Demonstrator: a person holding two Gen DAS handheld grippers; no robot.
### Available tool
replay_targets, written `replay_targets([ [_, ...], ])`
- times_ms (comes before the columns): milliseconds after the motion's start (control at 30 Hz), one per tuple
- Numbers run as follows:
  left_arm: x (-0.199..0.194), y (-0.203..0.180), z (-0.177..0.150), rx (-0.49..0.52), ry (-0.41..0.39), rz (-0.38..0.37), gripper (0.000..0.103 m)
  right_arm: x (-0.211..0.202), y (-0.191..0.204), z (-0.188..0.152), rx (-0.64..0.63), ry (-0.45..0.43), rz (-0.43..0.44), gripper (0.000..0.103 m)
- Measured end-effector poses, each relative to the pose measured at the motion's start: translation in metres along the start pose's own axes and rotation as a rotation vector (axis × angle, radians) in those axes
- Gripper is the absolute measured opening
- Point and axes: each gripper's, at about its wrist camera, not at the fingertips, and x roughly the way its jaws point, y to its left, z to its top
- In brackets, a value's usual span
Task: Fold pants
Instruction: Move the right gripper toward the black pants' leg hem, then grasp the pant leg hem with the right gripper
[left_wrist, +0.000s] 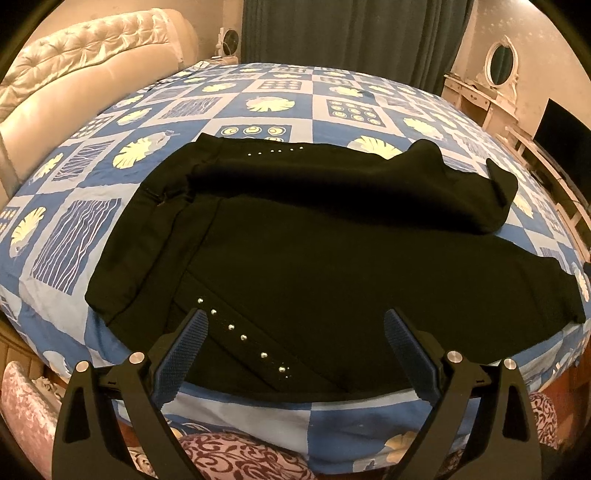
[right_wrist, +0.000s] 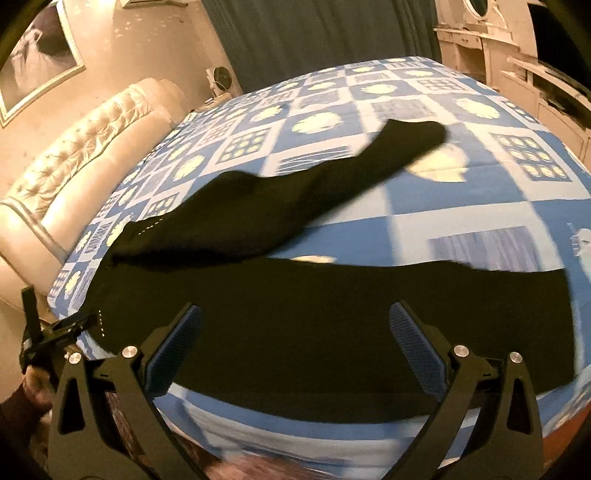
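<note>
Black pants (left_wrist: 314, 251) lie spread on the bed (left_wrist: 258, 99), near its front edge, on a blue-and-white checked sheet with pale leaf prints. Waist end at 9 o'clock in the left view, legs running toward 3 o'clock. The two legs are split apart — near leg flat along the bed edge, far leg angled up toward 1–2 o'clock with its cuff crumpled. Sheet shows in the wedge between the legs. Fabric plain, matte, few creases. Row of small silver studs (left_wrist: 243, 336) runs diagonally on the near hip; second stud row on the far hip at 12 o'clock.

Left gripper (left_wrist: 295, 317) hovers over the near hip area, fingers (left_wrist: 184, 350) wide apart, nothing between them; contact with the cloth can't be told.

Right gripper (right_wrist: 295, 314) sits over the near leg, toward the cuff end — fingers (right_wrist: 417, 347) wide apart, holding nothing. In the right view the left gripper shows at 8 o'clock by the waist corner.

Tufted cream headboard (left_wrist: 74, 74) at 10 o'clock, dark curtain (left_wrist: 351, 33) at 12, white dresser (left_wrist: 480, 92) with oval mirror at 2.
</note>
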Motion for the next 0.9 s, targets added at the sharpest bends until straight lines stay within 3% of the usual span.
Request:
replay_targets([
  [67, -0.004, -0.002, -0.002, -0.028, -0.079, -0.035, 0.095, -0.016, -0.043, 0.005, 0.046, 0.005, -0.009, 0.101],
  [133, -0.003, -0.001, -0.001, -0.039, -0.1, -0.046, 0.095, -0.037, -0.1, 0.008, 0.137, -0.01, 0.022, 0.101],
  [233, 0.001, 0.003, 0.002, -0.057, -0.102, -0.066, 0.095, -0.056, -0.179, 0.007, 0.312, -0.026, 0.043, 0.101],
  [367, 0.007, 0.008, 0.003, -0.088, -0.074, -0.073, 0.095, -0.053, -0.241, 0.001, 0.43, -0.002, 0.026, 0.1],
  [400, 0.009, 0.009, 0.004, -0.093, -0.068, -0.066, 0.095, -0.048, -0.25, -0.001, 0.446, 0.014, 0.044, 0.093],
  [433, 0.011, 0.011, 0.004, -0.094, -0.054, -0.058, 0.095, -0.042, -0.253, -0.001, 0.45, 0.031, 0.065, 0.077],
  [467, 0.013, 0.012, 0.005, -0.086, -0.044, -0.04, 0.095, -0.035, -0.256, -0.001, 0.448, 0.054, 0.07, 0.071],
  [667, 0.02, 0.021, 0.003, -0.064, -0.037, 0.03, 0.095, -0.006, -0.258, -0.004, 0.415, 0.153, -0.007, 0.059],
  [700, 0.021, 0.023, 0.003, -0.065, -0.037, 0.034, 0.095, -0.005, -0.258, -0.005, 0.411, 0.16, -0.013, 0.045],
  [733, 0.022, 0.024, 0.003, -0.068, -0.03, 0.032, 0.095, -0.002, -0.258, -0.006, 0.41, 0.177, 0.003, 0.016],
  [767, 0.022, 0.025, 0.002, -0.071, -0.025, 0.03, 0.095, 0.001, -0.258, -0.006, 0.414, 0.194, 0.014, 0.004],
  [900, 0.027, 0.03, 0.001, -0.099, 0.016, 0.015, 0.095, 0.006, -0.254, -0.007, 0.379, 0.221, -0.028, 0.0],
])
